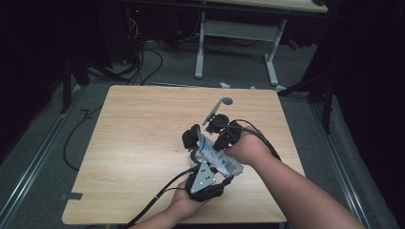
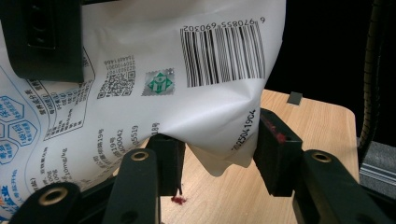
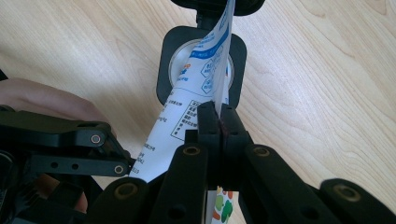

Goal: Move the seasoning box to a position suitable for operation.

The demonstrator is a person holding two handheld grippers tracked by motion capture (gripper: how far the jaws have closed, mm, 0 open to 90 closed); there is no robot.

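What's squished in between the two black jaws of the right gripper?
The edge of a white printed bag is clamped between them, seen in the right gripper view. The right gripper has its jaws pressed together on it.

One wooden table (image 1: pixel 143 143) is carrying everything counted here. Above its middle, two grippers are meeting: the left gripper (image 1: pixel 203 183) and the right gripper (image 1: pixel 217 133). One white printed pouch (image 1: pixel 219 160) is hanging between them. Two hands are gripping them.
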